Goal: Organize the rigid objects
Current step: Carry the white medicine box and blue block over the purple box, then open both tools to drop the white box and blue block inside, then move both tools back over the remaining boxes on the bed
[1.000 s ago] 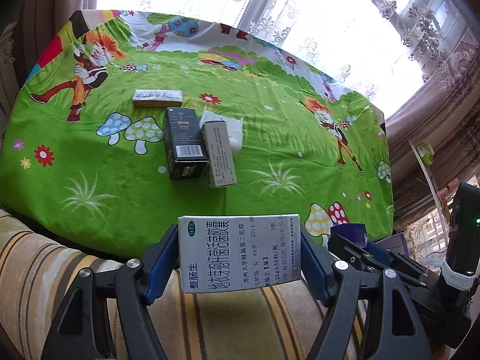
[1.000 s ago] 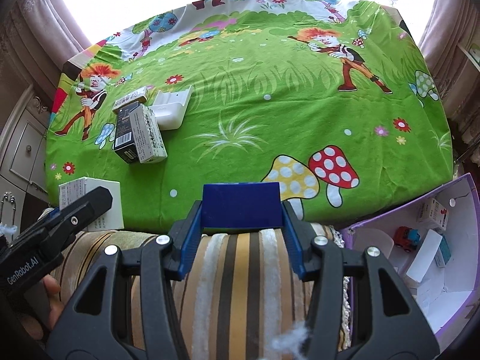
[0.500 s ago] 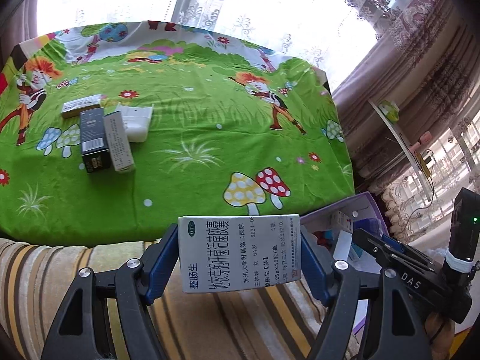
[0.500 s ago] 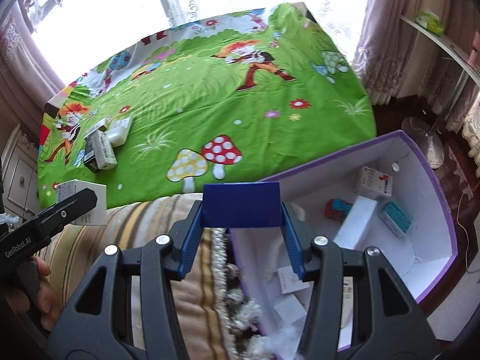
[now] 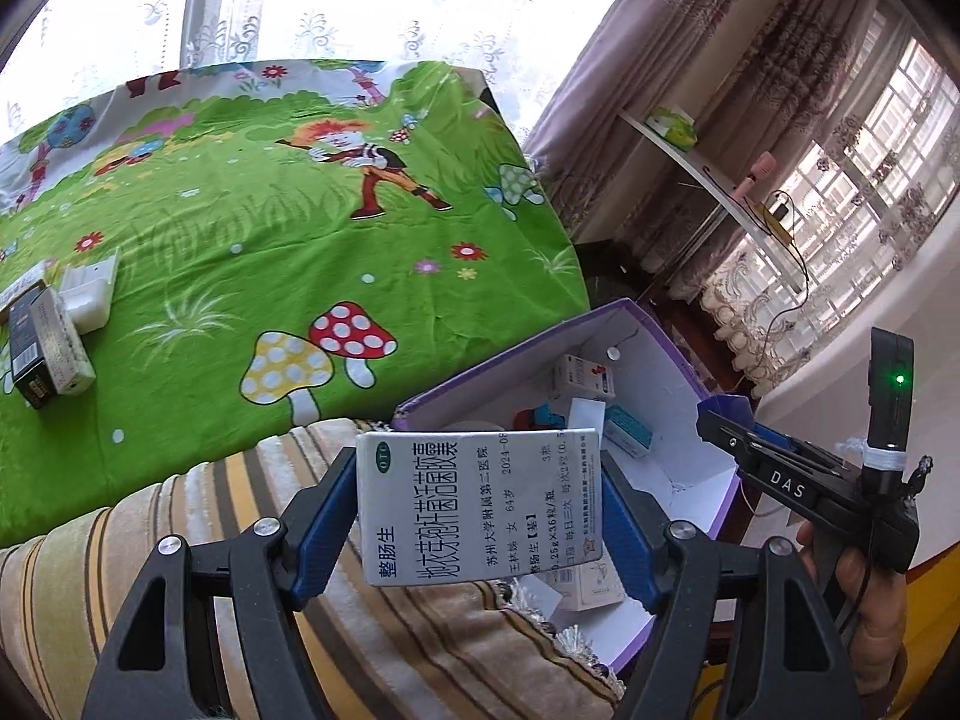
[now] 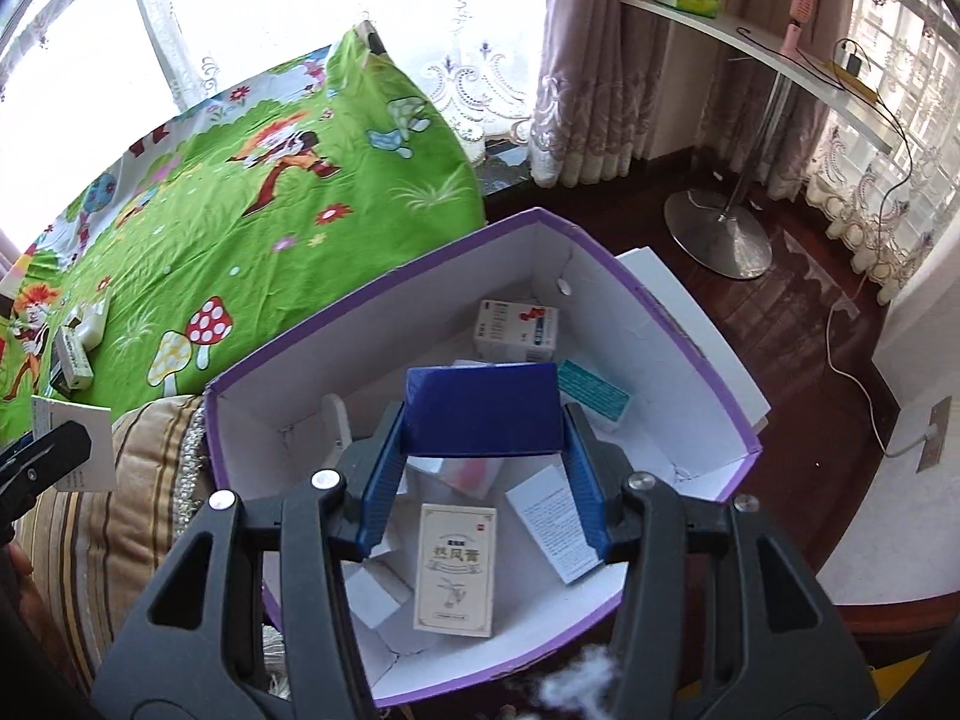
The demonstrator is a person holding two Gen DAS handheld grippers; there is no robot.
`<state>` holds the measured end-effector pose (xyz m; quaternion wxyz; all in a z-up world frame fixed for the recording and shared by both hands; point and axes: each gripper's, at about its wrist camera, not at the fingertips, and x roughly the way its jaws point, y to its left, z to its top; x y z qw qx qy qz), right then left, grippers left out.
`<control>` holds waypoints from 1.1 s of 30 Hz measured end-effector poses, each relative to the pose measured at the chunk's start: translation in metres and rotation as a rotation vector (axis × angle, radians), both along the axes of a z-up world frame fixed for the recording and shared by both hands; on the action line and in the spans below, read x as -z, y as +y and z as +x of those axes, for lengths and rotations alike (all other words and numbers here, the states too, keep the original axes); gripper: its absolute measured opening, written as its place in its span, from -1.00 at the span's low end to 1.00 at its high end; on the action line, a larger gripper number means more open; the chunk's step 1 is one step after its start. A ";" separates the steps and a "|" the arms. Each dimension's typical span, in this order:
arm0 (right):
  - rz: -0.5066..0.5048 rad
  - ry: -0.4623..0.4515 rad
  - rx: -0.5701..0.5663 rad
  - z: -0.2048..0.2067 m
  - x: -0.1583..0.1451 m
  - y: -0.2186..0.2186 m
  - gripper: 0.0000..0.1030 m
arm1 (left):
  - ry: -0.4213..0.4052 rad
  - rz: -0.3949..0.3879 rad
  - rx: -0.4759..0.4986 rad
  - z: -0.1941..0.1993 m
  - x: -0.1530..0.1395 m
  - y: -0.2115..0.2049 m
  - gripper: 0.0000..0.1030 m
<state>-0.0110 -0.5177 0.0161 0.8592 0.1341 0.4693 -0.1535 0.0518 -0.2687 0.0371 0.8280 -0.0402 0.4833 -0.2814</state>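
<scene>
My left gripper (image 5: 480, 504) is shut on a white medicine box (image 5: 480, 504) with printed text, held over the striped cushion (image 5: 180, 540) beside the purple-rimmed white box (image 5: 714, 516). My right gripper (image 6: 483, 420) is shut on a dark blue box (image 6: 483, 411) and hangs over the purple-rimmed box (image 6: 690, 336), which holds several small cartons. A black box (image 5: 27, 348) and white boxes (image 5: 87, 288) lie on the green cartoon cloth (image 5: 270, 240) at far left. The right gripper shows at the right edge of the left wrist view (image 5: 732, 420).
A striped cushion (image 6: 120, 510) borders the purple box on its left. Beyond the box are dark wooden floor (image 6: 780, 312), a round metal table base (image 6: 717, 231), a cable and lace curtains. A hand (image 5: 864, 600) holds the right gripper's handle.
Both grippers swung right, away from the green cloth. The purple box came into view and now sits under the right gripper; the left gripper with its white box is beside it.
</scene>
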 end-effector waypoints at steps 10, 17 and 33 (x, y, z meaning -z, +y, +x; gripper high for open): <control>-0.038 -0.042 0.057 -0.008 -0.008 -0.011 0.54 | -0.039 0.009 0.113 -0.010 -0.005 -0.028 0.61; -0.082 -0.058 0.063 -0.007 -0.017 -0.005 0.65 | -0.122 0.016 0.066 -0.013 -0.017 -0.018 0.64; -0.208 -0.172 0.048 0.000 -0.049 0.032 0.88 | -0.306 0.015 0.003 -0.011 -0.044 0.035 0.64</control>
